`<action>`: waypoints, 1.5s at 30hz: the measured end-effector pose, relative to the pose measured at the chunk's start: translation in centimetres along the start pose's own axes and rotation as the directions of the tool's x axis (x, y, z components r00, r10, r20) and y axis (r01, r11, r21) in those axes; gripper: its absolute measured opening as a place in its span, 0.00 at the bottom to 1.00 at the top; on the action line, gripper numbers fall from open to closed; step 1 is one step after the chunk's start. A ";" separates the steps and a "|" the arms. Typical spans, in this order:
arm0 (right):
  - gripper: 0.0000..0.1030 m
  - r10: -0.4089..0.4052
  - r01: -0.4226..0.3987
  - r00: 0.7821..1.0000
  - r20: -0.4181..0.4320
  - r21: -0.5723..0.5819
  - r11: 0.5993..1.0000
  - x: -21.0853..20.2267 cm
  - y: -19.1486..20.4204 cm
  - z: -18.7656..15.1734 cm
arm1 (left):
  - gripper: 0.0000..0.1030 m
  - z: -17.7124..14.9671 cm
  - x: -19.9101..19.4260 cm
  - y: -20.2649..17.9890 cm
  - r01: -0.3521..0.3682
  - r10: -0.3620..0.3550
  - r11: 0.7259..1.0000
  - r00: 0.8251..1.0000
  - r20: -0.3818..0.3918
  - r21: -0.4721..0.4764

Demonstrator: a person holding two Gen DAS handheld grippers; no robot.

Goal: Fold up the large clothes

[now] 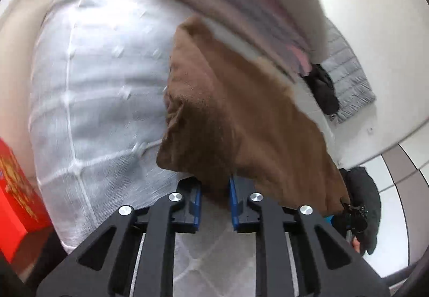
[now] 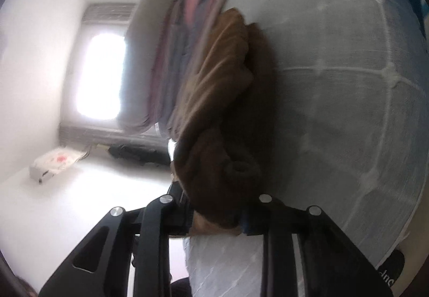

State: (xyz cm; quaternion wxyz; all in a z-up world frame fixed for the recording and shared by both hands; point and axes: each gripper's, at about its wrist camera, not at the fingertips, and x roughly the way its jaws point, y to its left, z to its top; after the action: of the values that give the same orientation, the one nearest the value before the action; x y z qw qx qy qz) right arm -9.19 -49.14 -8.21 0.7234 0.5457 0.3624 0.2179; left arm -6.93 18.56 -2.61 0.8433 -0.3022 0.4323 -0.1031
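A brown fleece garment [image 1: 230,120] is held up over a white quilted mattress [image 1: 102,77]. My left gripper [image 1: 214,192] is shut on its lower edge, which passes between the blue pads [image 1: 198,197]. In the right wrist view the same brown garment [image 2: 219,120] hangs bunched in front of the mattress [image 2: 348,98]. My right gripper [image 2: 217,216] is shut on a thick fold of it, which hides the fingertips. The other gripper [image 1: 354,214] shows in the left wrist view at the garment's far corner.
A stack of folded striped and pink-grey clothes [image 1: 241,2] lies at the far end of the mattress, also in the right wrist view [image 2: 177,55]. A grey quilted jacket [image 1: 346,74] and dark clothes [image 1: 321,88] lie on the floor. A red box [image 1: 16,189] is at left. A bright window [image 2: 102,77] is behind.
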 end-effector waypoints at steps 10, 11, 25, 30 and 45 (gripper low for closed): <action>0.88 -0.048 0.056 0.997 -0.063 0.128 0.990 0.1 -4.3 -1.1 | 0.48 -2.4 1.9 7.1 -0.053 0.024 0.980 0.988 -0.151 -0.192; 0.88 -0.028 0.037 0.997 -0.066 0.130 0.991 0.2 -4.6 -1.0 | 0.50 -2.8 1.6 7.5 -0.029 0.000 0.976 0.991 -0.135 -0.216; 0.35 -0.178 0.182 0.981 -0.075 0.055 0.982 3.7 -2.9 0.9 | 0.53 -0.9 5.2 4.5 -0.123 0.119 0.973 0.992 -0.033 -0.195; 0.29 -0.103 0.105 0.994 -0.047 0.041 0.994 3.0 -0.8 -0.5 | 0.20 0.5 3.9 1.9 -0.061 0.058 0.994 0.998 -0.038 -0.087; 0.52 -0.224 0.242 0.958 -0.179 0.086 0.966 -0.3 -3.4 -9.1 | 0.39 -5.1 -3.4 10.0 -0.018 -0.005 0.970 0.996 -0.094 -0.242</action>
State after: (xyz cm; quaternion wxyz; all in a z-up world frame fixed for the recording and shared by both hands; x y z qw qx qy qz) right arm -16.63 -44.67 -12.65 0.6807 0.5170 0.4949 0.1562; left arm -13.91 25.81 -8.60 0.7790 -0.3965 0.4819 -0.0607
